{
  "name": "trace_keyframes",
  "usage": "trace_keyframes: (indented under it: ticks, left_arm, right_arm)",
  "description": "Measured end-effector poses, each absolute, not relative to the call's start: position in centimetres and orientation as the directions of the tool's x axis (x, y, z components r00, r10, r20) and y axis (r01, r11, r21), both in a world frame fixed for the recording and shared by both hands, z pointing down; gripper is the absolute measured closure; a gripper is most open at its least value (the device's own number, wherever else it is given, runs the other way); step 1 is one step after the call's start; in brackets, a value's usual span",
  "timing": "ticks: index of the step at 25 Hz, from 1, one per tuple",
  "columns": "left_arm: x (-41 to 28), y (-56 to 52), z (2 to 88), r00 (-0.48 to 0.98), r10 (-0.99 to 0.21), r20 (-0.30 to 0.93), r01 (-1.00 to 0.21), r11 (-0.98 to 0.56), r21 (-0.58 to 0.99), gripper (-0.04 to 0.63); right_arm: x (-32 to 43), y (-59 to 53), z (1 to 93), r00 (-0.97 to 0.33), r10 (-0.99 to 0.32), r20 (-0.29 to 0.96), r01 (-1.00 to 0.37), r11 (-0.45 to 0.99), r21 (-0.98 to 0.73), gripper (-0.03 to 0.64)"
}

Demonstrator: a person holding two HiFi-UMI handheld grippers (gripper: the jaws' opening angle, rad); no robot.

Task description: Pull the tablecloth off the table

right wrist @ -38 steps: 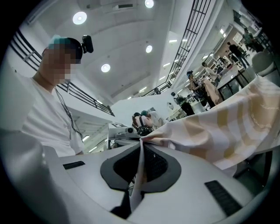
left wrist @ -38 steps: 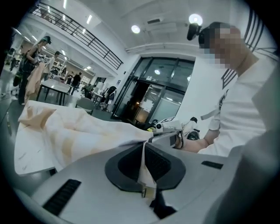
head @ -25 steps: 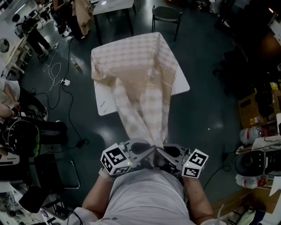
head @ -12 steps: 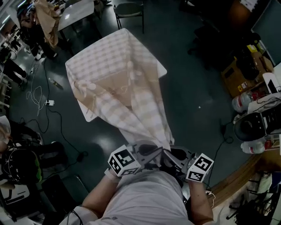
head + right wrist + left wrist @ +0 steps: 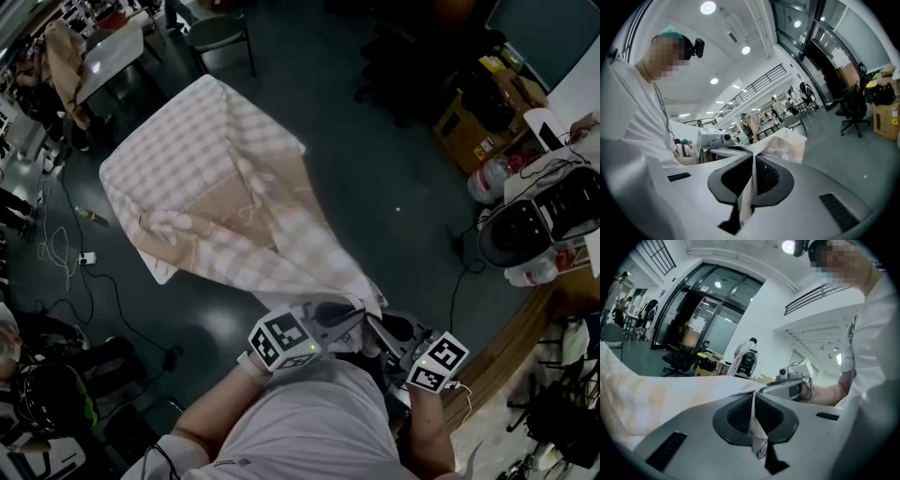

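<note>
A checked beige tablecloth (image 5: pixel 225 197) lies half dragged off a small white table (image 5: pixel 165 272), stretched in a taut band toward my body. My left gripper (image 5: pixel 339 323) is shut on the cloth's near edge, and my right gripper (image 5: pixel 370 328) is shut on the same edge right beside it. In the left gripper view a thin fold of the tablecloth (image 5: pixel 754 423) is pinched between the dark pads, with the rest of the cloth spreading left. In the right gripper view the tablecloth (image 5: pixel 749 187) is likewise clamped between the pads, and the bunched cloth rises beyond them.
A chair (image 5: pixel 217 34) stands beyond the table. Another table (image 5: pixel 112 54) with a draped cloth sits at the far left. Cables (image 5: pixel 75 253) run over the dark floor at left. Boxes, a water jug (image 5: pixel 487 180) and equipment (image 5: pixel 536 225) crowd the right side. People stand at the left edge.
Both grippers have kept their hold on the cloth. I have turned and moved, so the table now lies further left in the head view, and more cloth has slid off it.
</note>
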State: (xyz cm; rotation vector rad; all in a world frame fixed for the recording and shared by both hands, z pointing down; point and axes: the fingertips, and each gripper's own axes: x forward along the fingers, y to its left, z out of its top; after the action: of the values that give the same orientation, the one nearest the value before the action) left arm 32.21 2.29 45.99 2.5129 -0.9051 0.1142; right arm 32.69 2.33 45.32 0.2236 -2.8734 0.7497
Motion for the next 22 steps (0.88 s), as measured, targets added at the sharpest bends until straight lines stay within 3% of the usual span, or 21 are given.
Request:
trace_keyframes:
  ticks: [6,22]
  left_arm:
    - [36.8,-1.1,46.0,0.811,-0.517,0.275,-0.584,-0.744,0.325,0.583]
    - [50.4,-6.6,44.2,0.936,-0.277,0.218,-0.336,-0.888,0.314,0.583]
  right_arm:
    - [37.2,-1.0,45.3,-0.935,-0.255,0.247,-0.337,0.857,-0.391,0.589]
    - [50.9,-6.3,43.3,-0.76,-0.605,0.238,-0.65,0.698,-0.299,0.588]
